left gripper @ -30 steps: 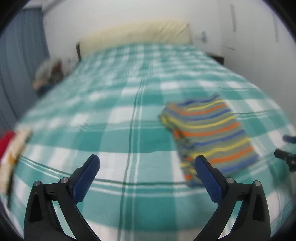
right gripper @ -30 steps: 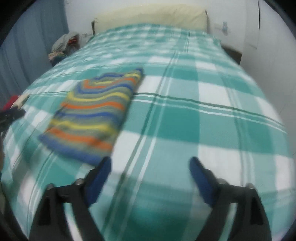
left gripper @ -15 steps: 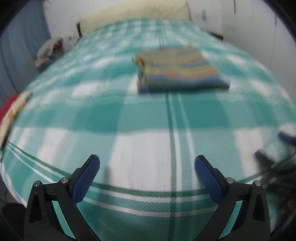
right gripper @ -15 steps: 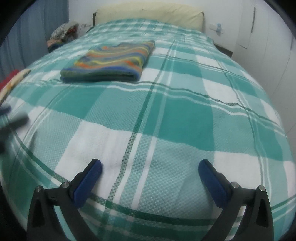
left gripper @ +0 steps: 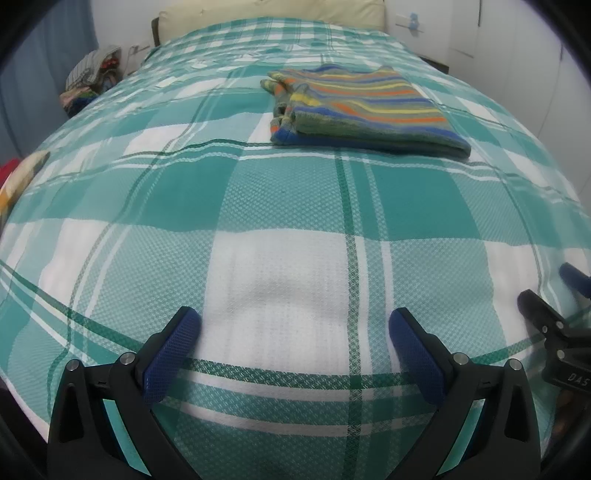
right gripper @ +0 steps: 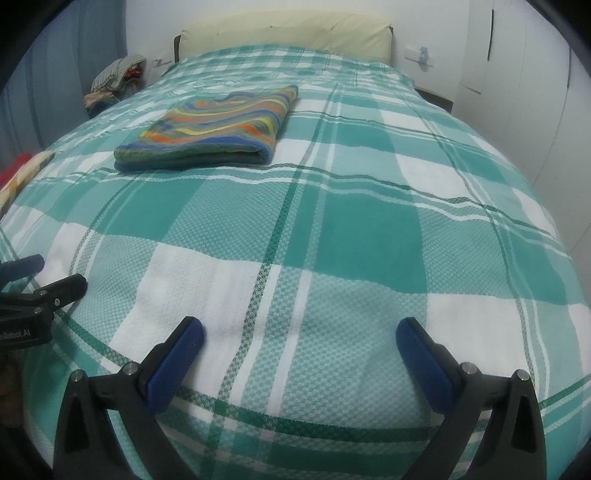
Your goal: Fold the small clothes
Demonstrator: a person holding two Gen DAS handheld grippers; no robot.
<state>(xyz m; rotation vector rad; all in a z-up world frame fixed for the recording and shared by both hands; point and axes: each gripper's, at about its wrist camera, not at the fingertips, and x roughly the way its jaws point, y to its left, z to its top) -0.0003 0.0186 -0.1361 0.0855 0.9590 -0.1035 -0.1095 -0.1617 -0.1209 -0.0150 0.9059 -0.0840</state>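
A small striped garment [left gripper: 364,109] in blue, orange, yellow and green lies folded flat in the middle of the bed, well beyond both grippers; in the right wrist view the striped garment [right gripper: 214,127] is at upper left. My left gripper [left gripper: 294,326] is open and empty, low over the near end of the bedspread. My right gripper [right gripper: 300,334] is open and empty too, beside it to the right. The right gripper's fingers [left gripper: 535,306] show at the left view's right edge, and the left gripper's fingers [right gripper: 62,288] at the right view's left edge.
The green and white checked bedspread [left gripper: 280,206] covers the whole bed, with a cream pillow [right gripper: 288,33] at the head. A pile of clothes [left gripper: 92,81] lies beside the bed at far left. Red and patterned cloth [left gripper: 18,173] sits at the left edge. White wardrobe doors [right gripper: 517,74] stand on the right.
Both grippers have pulled back from the folded garment toward the foot of the bed. The garment now lies farther away, and the views have steadied from blur.
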